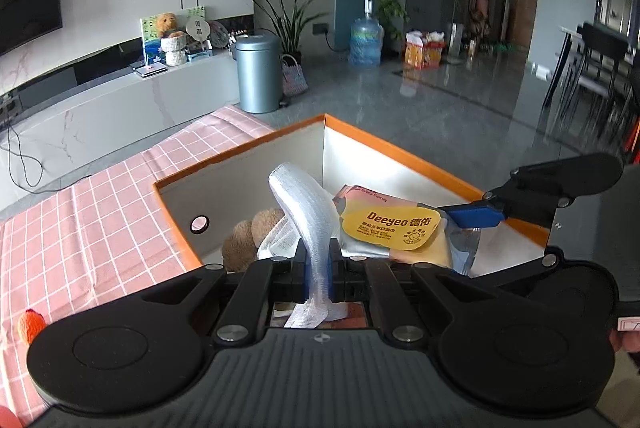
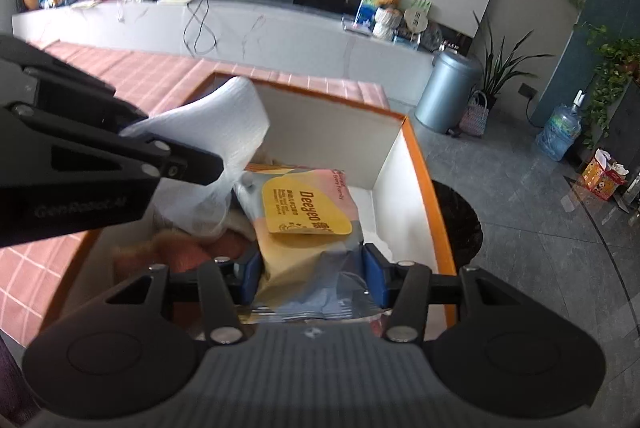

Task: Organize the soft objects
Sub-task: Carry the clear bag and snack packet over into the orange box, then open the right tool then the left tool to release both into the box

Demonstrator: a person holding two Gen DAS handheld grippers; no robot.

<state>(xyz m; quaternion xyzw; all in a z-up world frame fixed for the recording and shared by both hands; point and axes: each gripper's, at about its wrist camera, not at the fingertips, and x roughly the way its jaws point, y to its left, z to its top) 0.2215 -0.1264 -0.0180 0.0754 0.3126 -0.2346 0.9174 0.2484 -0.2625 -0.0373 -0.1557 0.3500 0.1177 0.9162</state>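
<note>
Already most of the soft things seem to be in the orange-rimmed box (image 1: 404, 151) on the pink checked tablecloth (image 1: 100, 211): a brown plush toy (image 1: 248, 236) lies at the bottom and the Deeyeo wipes pack (image 2: 308, 211) rests on top. The left gripper (image 1: 318, 268) has its jaws pinched tight on a white foam sleeve (image 1: 308, 211) that arches over the box, while the right gripper (image 2: 312, 278) stands with jaws closed against the near end of the wipes pack. By my reckoning both need releasing, and a small orange toy (image 1: 31, 324) out on the cloth looks left to collect.
</note>
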